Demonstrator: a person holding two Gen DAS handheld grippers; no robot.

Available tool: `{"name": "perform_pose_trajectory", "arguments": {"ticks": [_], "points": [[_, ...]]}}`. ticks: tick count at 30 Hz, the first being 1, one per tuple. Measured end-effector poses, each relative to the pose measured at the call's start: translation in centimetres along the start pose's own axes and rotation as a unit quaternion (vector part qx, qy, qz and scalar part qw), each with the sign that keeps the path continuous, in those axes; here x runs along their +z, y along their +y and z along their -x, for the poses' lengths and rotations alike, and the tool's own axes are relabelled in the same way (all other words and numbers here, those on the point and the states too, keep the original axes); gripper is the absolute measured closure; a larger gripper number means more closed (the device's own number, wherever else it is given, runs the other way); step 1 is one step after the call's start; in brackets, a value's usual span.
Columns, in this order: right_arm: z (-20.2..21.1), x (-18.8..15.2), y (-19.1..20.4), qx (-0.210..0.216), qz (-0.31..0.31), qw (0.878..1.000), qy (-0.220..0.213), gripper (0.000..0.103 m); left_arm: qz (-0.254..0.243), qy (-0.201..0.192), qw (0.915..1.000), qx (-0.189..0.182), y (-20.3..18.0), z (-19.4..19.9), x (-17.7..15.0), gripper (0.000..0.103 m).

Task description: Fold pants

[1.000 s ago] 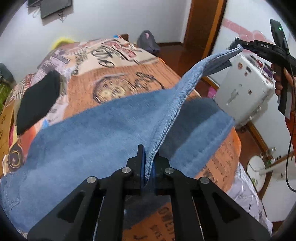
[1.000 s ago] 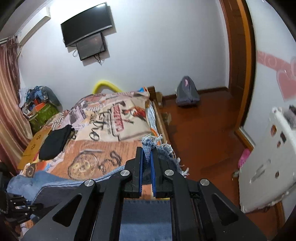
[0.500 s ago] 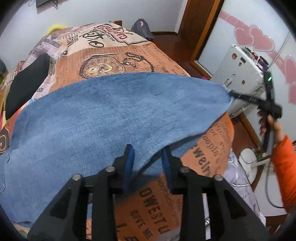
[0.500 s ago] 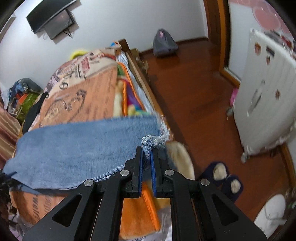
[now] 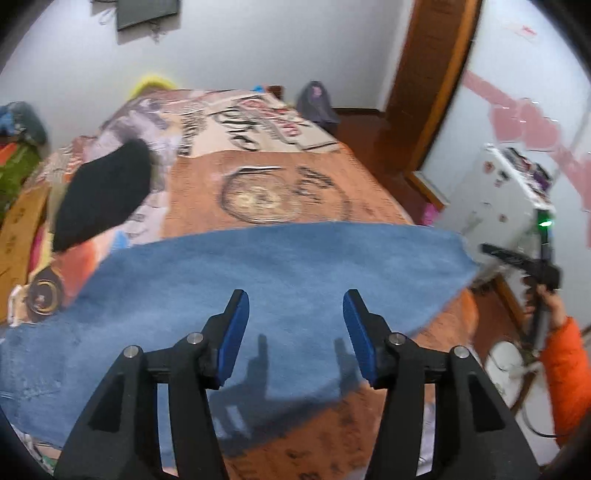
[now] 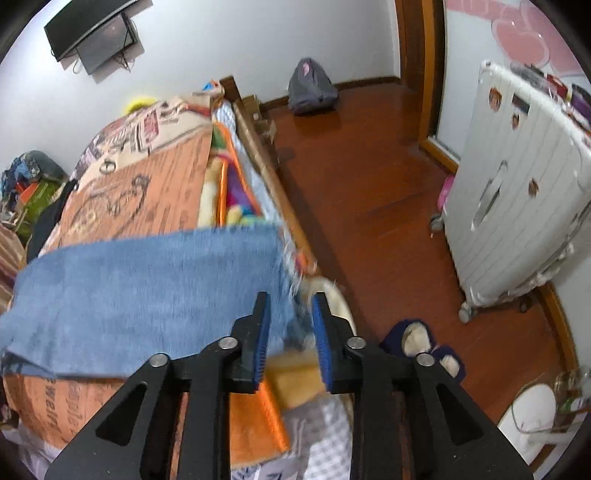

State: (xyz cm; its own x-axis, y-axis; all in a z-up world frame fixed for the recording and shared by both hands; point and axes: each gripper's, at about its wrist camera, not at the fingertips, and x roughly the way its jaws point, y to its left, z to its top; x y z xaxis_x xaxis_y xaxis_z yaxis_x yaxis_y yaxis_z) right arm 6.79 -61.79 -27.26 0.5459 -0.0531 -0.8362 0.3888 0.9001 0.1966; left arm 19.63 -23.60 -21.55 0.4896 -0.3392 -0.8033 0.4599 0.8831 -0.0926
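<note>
The blue pants (image 5: 266, 280) lie flat across the near end of the bed (image 5: 288, 177), reaching to its right edge. A black cloth (image 5: 103, 192) sits farther back on the left, well apart from them. The bed has an orange cover with writing and a clock picture.

Past the bed's right side is a red wood floor (image 6: 369, 184) with slippers (image 6: 417, 339), a gray bag (image 6: 310, 88) by the far wall and a white heater (image 6: 517, 199). A TV (image 6: 92, 33) hangs on the wall.

The left gripper (image 5: 295, 325) is over the pants, its fingers spread and opening, with nothing between them. The right gripper (image 6: 290, 328) is at the pants' frayed right edge, fingers opening, cloth between them but not pinched.

A second ago both grippers pinched the pants and held one edge up in the air. Now the pants are laid down and let go.
</note>
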Motion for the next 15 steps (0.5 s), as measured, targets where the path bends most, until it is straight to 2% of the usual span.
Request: {"name": "perform_pose_trajectory", "arguments": {"ticks": [1, 3, 8, 12, 15], "points": [[-0.2, 0.5, -0.1, -0.001, -0.003, 1.0, -0.004, 0.072, 0.006, 0.007, 0.9999, 0.013, 0.7, -0.8, 0.2, 0.05], [-0.7, 1.6, 0.0, 0.0, -0.003, 1.0, -0.006, 0.07, 0.014, 0.022, 0.9991, 0.033, 1.7, -2.4, 0.2, 0.05], [-4.8, 3.6, 0.8, 0.012, 0.004, 1.0, 0.029, 0.063, 0.037, 0.079, 0.9951, 0.047, 3.4, -6.6, -1.3, 0.05], [-8.2, 3.5, 1.0, 0.05, -0.014, 0.995, 0.088, 0.063, 0.013, 0.063, 0.9958, 0.065, 2.7, -6.7, -2.3, 0.047], [-9.1, 2.6, 1.3, 0.064, -0.016, 0.993, 0.098, 0.065, 0.013, 0.059, 0.996, 0.066, 2.6, -6.7, -2.4, 0.047]]}}
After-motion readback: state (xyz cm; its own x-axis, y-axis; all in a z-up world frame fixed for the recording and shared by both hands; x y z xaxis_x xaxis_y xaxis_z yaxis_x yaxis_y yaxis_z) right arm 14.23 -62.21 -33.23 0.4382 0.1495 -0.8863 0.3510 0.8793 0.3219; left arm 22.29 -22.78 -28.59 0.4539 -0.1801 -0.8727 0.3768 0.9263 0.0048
